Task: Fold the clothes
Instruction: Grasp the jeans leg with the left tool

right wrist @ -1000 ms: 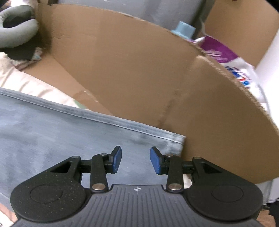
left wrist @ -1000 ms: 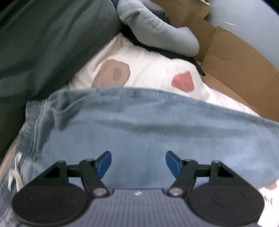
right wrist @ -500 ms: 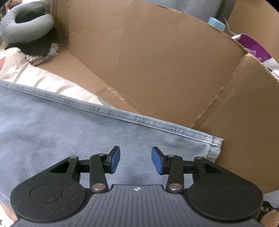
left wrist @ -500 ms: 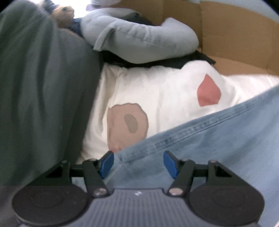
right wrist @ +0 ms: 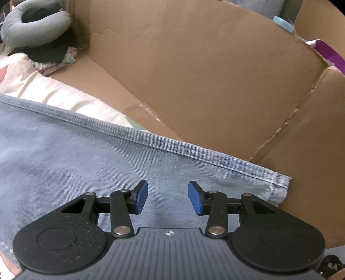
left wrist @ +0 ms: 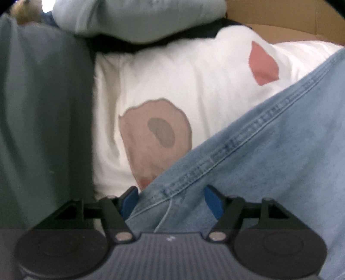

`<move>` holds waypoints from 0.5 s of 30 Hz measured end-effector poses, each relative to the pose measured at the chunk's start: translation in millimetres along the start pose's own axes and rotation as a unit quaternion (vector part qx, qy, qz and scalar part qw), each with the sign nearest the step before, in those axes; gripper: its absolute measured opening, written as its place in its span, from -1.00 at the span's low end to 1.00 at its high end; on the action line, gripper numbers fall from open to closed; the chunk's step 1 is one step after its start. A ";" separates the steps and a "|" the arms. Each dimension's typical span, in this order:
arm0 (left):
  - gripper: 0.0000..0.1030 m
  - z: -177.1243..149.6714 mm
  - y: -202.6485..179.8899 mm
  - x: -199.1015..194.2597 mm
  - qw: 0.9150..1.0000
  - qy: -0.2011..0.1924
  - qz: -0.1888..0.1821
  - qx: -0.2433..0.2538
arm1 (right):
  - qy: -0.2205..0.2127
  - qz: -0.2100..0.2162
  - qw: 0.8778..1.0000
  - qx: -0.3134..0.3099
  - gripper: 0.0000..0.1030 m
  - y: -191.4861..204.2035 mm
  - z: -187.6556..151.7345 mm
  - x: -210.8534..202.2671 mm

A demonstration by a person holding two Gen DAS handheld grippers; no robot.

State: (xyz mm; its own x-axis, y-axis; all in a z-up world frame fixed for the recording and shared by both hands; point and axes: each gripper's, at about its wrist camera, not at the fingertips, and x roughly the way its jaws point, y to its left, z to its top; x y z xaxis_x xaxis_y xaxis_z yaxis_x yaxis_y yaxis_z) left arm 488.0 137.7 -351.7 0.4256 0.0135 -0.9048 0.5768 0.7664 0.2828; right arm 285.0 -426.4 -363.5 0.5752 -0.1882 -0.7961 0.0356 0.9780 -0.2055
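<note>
Left wrist view. Left gripper [left wrist: 170, 201]: jaws stand wide apart, having just been opening; the blue pads [left wrist: 129, 202] press on nothing. Jeans [left wrist: 269, 163], light blue denim: a stitched seam edge runs on a slant from the upper right down to the gap between the pads, so the corner of the cloth lies between the fingers, with a loose white thread hanging there. Whether the left pad touches the cloth edge cannot be told. The denim fills the lower right of the view. White bedding [left wrist: 194, 86] with a brown blotch and a pink patch lies under and beyond the jeans. Dark green fabric [left wrist: 43, 118] fills the left side. Grey neck pillow [left wrist: 140, 19] lies at the top, over a black cloth. Cardboard [left wrist: 291, 23] shows at the upper right.

Right wrist view. Right gripper [right wrist: 168, 198]: jaws partly apart, a clear gap between the blue pads [right wrist: 141, 197], nothing gripped. The jeans [right wrist: 64, 163] lie flat beneath and ahead of the fingers; the hem corner sits just to the right of the right finger, against the cardboard. Cardboard box wall [right wrist: 204, 75] rises beyond the seam. Neck pillow [right wrist: 32, 28] lies at the far upper left. Purple packaging [right wrist: 330, 51] peeks over the cardboard at right.
</note>
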 end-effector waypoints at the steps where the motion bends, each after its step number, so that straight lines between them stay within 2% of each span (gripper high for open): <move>1: 0.40 0.9 2.1 2.0 1.000 0.002 -0.007 -0.001 | 0.001 0.002 1.000 -0.002 -0.06 1.6 0.0 0.8; 2: 0.36 0.9 3.4 3.0 1.000 0.004 -0.017 0.000 | 0.002 0.004 1.000 -0.004 -0.06 3.2 0.1 1.6; 4: 0.01 0.3 4.0 2.6 0.999 0.006 -0.034 0.004 | 0.002 0.007 1.000 -0.009 -0.06 6.5 1.3 2.6; 5: -0.05 0.0 2.9 1.1 0.999 0.006 -0.039 0.008 | 0.000 0.010 1.000 -0.012 -0.06 8.2 2.1 2.4; 7: -0.40 -1.6 -3.0 -3.2 0.999 0.002 -0.037 0.028 | -0.005 0.016 1.000 -0.020 -0.06 10.9 5.1 2.3; 8: -0.45 -2.9 -5.4 -4.7 0.999 0.000 -0.033 0.038 | -0.009 0.018 1.000 -0.023 -0.06 12.4 7.1 2.4; 9: -0.59 -4.3 -7.4 -5.8 0.999 -0.001 -0.027 0.047 | -0.012 0.020 0.999 -0.026 -0.06 14.3 9.5 2.6; 15: -0.69 -11.6 -6.2 -16.8 0.999 -0.035 -0.009 0.032 | -0.022 0.050 0.997 -0.055 -0.06 33.6 26.2 6.4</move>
State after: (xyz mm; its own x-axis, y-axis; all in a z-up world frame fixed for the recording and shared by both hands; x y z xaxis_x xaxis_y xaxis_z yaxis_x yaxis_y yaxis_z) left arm 469.2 140.2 -342.0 0.4617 -0.0469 -0.8858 0.6270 0.7236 0.2885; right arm 311.3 -392.4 -360.6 0.6073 -0.0841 -0.7900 -0.1113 0.9756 -0.1894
